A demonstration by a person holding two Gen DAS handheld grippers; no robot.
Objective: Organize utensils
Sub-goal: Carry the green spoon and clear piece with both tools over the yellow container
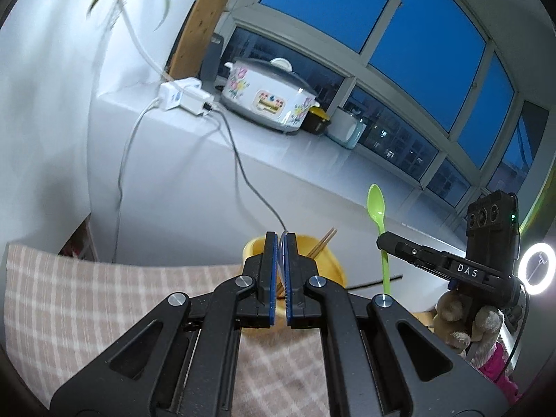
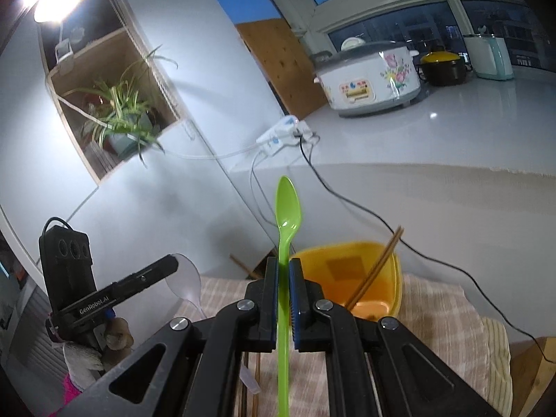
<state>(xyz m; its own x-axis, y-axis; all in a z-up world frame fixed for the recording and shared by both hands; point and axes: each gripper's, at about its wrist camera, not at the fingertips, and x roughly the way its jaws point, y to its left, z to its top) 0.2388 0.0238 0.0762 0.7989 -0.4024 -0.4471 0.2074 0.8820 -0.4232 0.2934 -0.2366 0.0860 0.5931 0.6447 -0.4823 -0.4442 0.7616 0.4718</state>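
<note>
right gripper (image 2: 284, 271): clamped on a lime-green plastic spoon (image 2: 287, 208), bowl end up
left gripper (image 1: 280, 246): pinching a clear plastic spoon (image 2: 186, 278)
yellow plastic tub (image 2: 396, 278): just ahead of both, brown wooden chopsticks (image 2: 377, 271) leaning inside

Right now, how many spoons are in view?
2. The green spoon is clamped upright in the right gripper; a clear spoon is clamped in the left gripper. Others may be hidden behind the grippers.
</note>
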